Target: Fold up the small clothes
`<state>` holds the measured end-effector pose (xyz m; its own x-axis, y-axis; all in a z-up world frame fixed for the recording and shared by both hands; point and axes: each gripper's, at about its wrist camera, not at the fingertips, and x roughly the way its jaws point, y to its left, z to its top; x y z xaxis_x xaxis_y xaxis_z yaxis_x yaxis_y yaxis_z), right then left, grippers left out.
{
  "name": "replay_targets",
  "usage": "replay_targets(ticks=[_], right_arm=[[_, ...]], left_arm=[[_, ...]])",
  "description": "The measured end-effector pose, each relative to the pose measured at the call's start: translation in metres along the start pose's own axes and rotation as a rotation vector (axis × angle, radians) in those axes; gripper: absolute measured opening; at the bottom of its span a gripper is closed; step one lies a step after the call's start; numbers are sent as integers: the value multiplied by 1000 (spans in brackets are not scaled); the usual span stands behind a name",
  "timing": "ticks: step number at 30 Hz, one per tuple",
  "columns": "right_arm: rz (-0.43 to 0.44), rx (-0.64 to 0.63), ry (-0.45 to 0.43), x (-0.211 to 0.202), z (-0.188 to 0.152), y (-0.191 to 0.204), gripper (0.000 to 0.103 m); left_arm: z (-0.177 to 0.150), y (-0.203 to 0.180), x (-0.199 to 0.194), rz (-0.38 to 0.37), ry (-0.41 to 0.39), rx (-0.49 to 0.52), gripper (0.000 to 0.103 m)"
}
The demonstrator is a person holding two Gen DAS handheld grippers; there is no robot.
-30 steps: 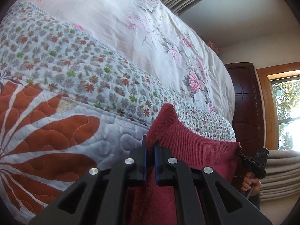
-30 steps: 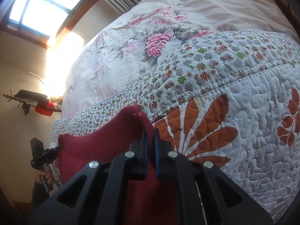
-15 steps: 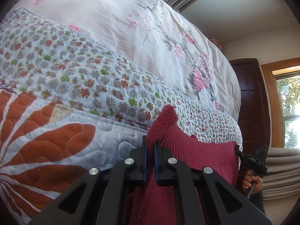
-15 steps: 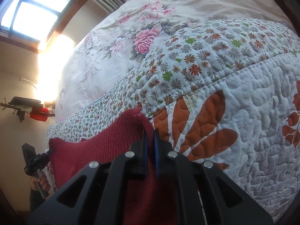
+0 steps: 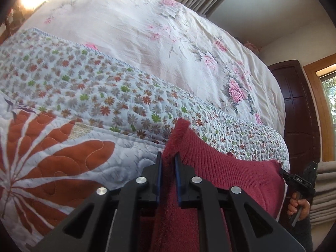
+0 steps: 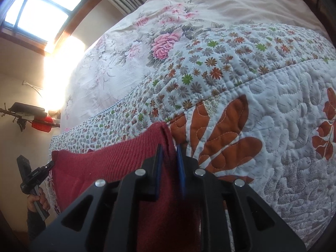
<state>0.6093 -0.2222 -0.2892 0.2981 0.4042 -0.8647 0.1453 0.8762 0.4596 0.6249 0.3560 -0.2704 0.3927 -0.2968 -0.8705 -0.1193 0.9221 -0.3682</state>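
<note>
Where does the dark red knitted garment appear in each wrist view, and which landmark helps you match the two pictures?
Left wrist view: the red knitted garment runs from bottom centre to lower right, pinched by the left gripper.
Right wrist view: the garment runs from bottom centre to lower left, pinched by the right gripper.
Shared landmark: the quilt's small-flower border.

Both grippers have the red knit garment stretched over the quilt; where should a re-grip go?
On the top hem's corners of the red knit garment, from the near side, fingers straddling the edge as the left gripper and right gripper do: that edge stands up taut, while the rest hangs.
</note>
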Motion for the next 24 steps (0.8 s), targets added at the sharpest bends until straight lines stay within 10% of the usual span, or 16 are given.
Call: replay_targets(ticks=[7, 14, 24], right_arm=[[59, -83, -88, -41, -48, 15, 15], [28, -24, -37, -6, -63, -18, 0], [231, -87, -22, -58, -143, 9, 9]], left_arm=[[-47, -69, -28, -196, 4, 174, 10], [-79, -23, 26, -139, 88, 63, 2], [-158, -52, -60, -275, 0, 175, 9]])
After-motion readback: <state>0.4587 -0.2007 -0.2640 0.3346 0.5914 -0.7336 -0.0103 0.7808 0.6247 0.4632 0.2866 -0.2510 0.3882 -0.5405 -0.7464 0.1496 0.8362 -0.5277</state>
